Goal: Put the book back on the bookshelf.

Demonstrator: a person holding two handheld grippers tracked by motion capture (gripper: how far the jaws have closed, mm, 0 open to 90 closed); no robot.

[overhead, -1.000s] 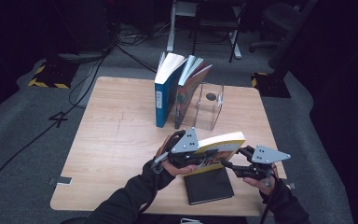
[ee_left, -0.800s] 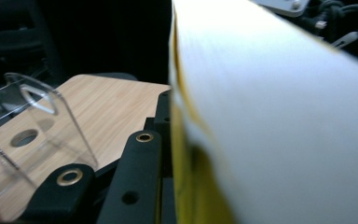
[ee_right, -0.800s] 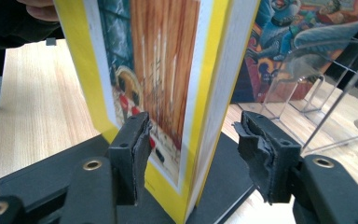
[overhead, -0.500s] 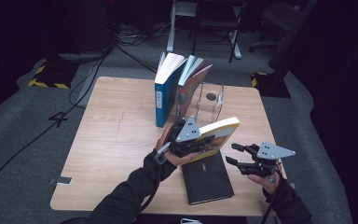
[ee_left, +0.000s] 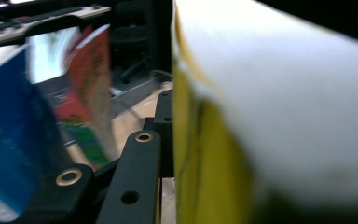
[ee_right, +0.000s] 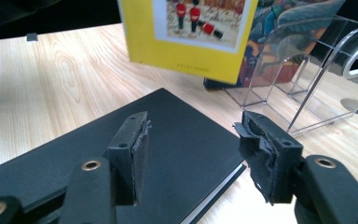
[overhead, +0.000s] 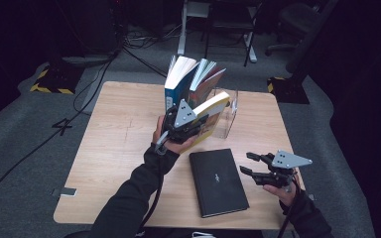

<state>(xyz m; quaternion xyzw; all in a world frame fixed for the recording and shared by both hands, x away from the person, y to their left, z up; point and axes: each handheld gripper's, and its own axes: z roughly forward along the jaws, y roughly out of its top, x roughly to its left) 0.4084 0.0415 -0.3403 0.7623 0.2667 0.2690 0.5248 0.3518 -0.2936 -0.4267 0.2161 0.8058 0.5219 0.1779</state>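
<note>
Overhead, pale wood table [overhead: 109, 148], grey carpet [overhead: 25, 163]; left claw [overhead: 181, 124] gripping yellow book [overhead: 213, 106]; right claw [overhead: 253, 163] open

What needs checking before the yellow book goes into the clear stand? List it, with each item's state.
1. Left gripper shut on the yellow book: ok.
2. Book lifted off the table: ok.
3. Free slot in the clear stand beside the standing books: cannot tell.
4. Right gripper open, nothing between its fingers: ok.
5. Black book lies flat, apart from the stand: ok.
</note>
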